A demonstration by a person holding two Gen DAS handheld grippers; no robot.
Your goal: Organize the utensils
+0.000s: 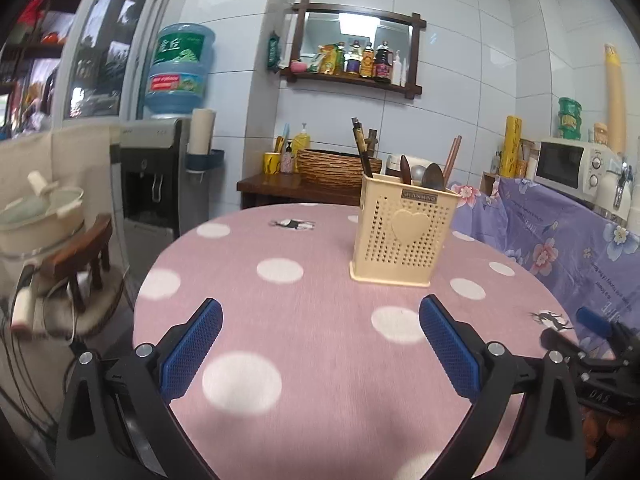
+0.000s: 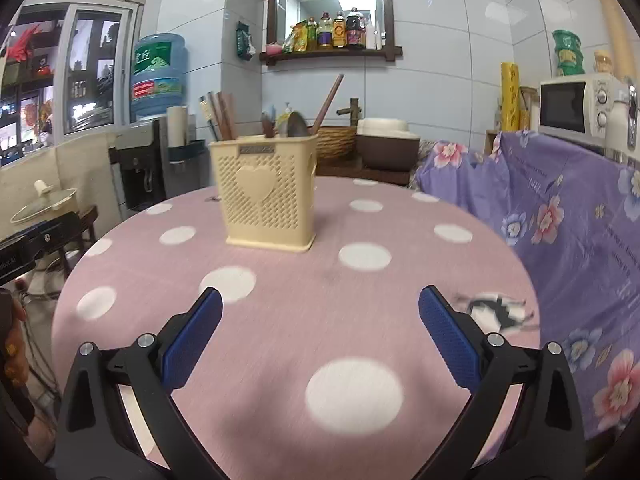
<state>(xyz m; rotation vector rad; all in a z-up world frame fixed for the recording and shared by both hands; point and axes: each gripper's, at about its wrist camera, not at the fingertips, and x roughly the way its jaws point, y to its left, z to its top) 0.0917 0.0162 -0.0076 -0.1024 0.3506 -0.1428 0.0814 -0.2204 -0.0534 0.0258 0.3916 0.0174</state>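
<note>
A cream perforated utensil holder with a heart on its front stands upright on the round pink polka-dot table. Spoons and chopsticks stick out of its top. In the right wrist view the same holder stands left of centre, with chopsticks and a spoon in it. My left gripper hangs open over the near part of the table, nothing between its blue pads. My right gripper is open and empty too, well short of the holder.
A purple floral cloth covers furniture at the right, with a microwave on top. A water dispenser and a pot on a stool stand to the left. A wooden side table with a basket is behind.
</note>
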